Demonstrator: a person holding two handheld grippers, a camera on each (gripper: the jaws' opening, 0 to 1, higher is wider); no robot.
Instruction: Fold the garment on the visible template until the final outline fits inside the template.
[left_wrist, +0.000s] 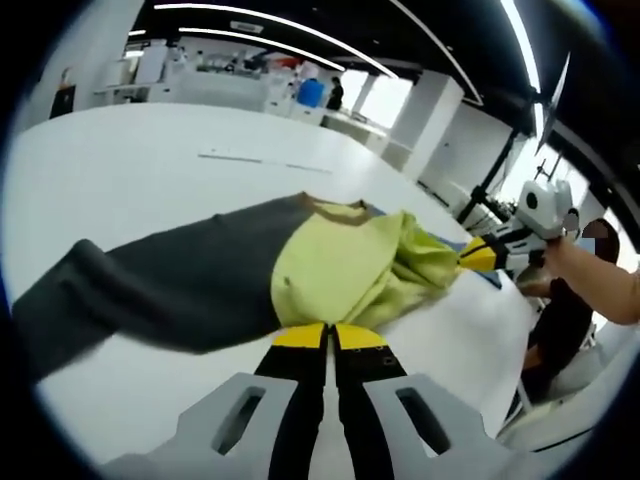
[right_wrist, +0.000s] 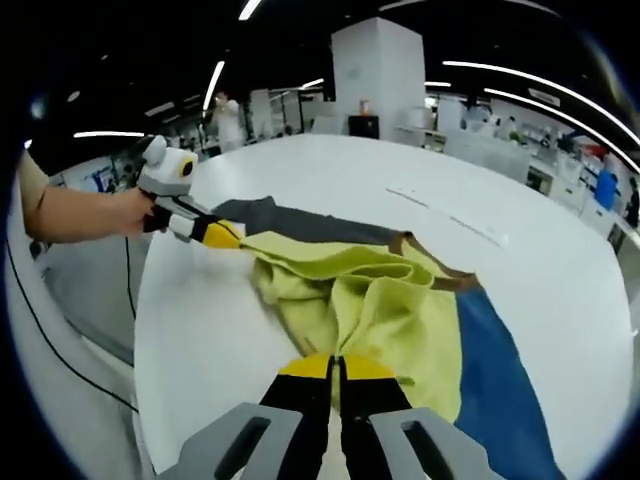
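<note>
White table (left_wrist: 120, 180) in an open lab hall carries the garment (left_wrist: 330, 270): yellow-green body, dark grey sleeve, blue panel. My left gripper (left_wrist: 328, 338) is clenched on the yellow hem; my right gripper (right_wrist: 336, 368) pinches the opposite edge. Holding both ends lets me lift and lay the fold over evenly, I judge.

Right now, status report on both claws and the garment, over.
Left claw shut on garment. Right claw shut on it too. Garment bunched on table. No template discernible.
</note>
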